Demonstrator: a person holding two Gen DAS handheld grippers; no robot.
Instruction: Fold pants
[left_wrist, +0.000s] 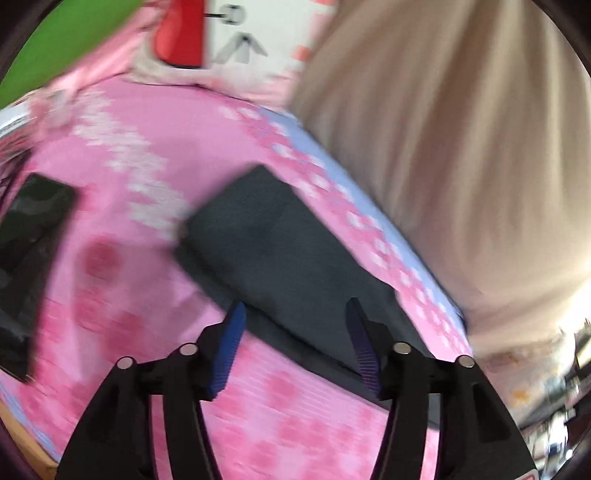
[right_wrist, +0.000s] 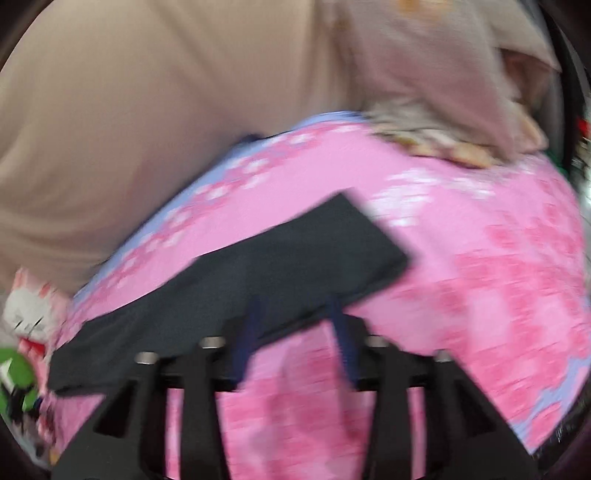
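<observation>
the dark pants (left_wrist: 280, 254) lie folded into a long strip on the pink flowered blanket (left_wrist: 122, 229), close along its lilac edge where the person in beige (left_wrist: 443, 147) stands. the left gripper (left_wrist: 295, 314) has its jaws apart at the strip's near edge, holding nothing. the right gripper (right_wrist: 293, 314) also has its jaws apart, tips at the strip's long edge (right_wrist: 258, 273). pink cloth lies bare toward the far edge. a black object (left_wrist: 33, 236) sits near that side, half cut off. both views are motion-blurred; actual contact is unclear.
</observation>
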